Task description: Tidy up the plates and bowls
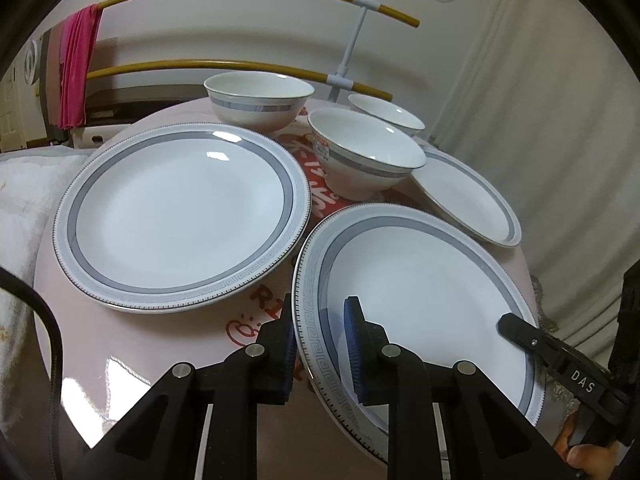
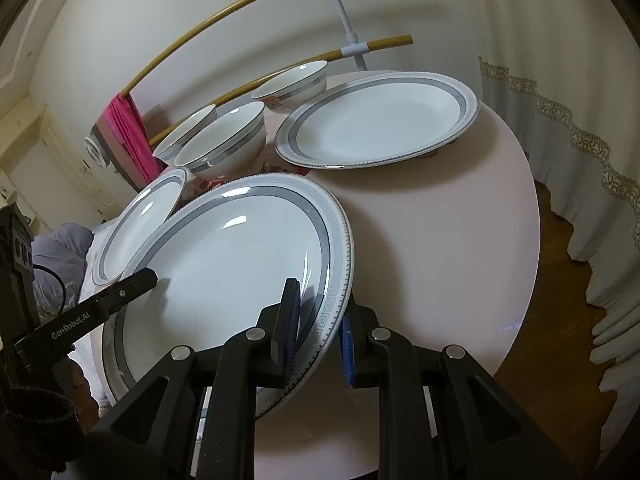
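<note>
A large white plate with a grey patterned band (image 1: 424,300) (image 2: 224,264) is clamped at two opposite rims. My left gripper (image 1: 320,316) is shut on its left rim, one blue pad over the rim and one under. My right gripper (image 2: 320,308) is shut on its right rim, which is raised off the table. Each view shows a finger of the other gripper at the plate's far side. A second large plate (image 1: 180,216) (image 2: 380,120) lies flat on the table. A third plate (image 1: 472,196) (image 2: 140,220) sits beside the held one. Three matching bowls (image 1: 258,100) (image 1: 366,152) (image 1: 386,114) stand behind.
The round pale table (image 2: 440,240) has red print at its middle. A rack with yellow bars (image 1: 240,66) and a pink cloth (image 1: 76,68) stands behind it. A white curtain (image 2: 580,120) hangs to the right over a wooden floor (image 2: 560,320).
</note>
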The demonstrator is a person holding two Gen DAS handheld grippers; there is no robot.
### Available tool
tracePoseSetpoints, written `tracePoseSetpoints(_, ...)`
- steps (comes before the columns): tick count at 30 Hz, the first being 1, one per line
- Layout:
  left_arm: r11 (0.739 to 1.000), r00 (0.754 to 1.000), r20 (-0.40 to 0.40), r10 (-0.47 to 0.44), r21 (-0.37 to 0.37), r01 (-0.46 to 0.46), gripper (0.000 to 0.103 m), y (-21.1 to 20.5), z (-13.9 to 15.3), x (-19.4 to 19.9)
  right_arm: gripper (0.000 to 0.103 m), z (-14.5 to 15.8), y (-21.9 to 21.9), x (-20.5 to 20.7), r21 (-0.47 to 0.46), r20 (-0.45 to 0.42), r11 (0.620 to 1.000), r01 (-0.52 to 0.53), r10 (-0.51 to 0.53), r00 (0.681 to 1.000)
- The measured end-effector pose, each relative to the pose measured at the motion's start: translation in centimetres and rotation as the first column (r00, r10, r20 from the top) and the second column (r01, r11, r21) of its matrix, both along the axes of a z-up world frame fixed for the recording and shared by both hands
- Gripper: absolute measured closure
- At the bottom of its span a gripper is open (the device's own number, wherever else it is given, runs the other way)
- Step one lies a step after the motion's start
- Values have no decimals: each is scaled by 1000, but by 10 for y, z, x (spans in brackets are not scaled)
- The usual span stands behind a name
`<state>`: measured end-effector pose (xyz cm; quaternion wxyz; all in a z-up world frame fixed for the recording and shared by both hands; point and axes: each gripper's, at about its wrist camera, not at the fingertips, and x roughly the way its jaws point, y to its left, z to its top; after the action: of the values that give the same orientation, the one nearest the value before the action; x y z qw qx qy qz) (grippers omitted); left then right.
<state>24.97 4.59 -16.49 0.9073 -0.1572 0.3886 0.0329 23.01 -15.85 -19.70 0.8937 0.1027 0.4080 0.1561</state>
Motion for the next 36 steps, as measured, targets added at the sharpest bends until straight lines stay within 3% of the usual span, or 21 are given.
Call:
tracePoseSetpoints(15,1000,993,113,26,9,-27,85,19,36,-45,85,34,17,-19,-6,69,1000,-31,31,997)
tracePoseSetpoints(28,983,974,134,181,14,-184,85,89,35,-77,85,42,104,1,-6,74,989,-149,149,986)
tracePoseSetpoints(36,971,966,104,236,15,-239,85,122,25,-69,84,28,155,22,-13,35,980,-200,200,979)
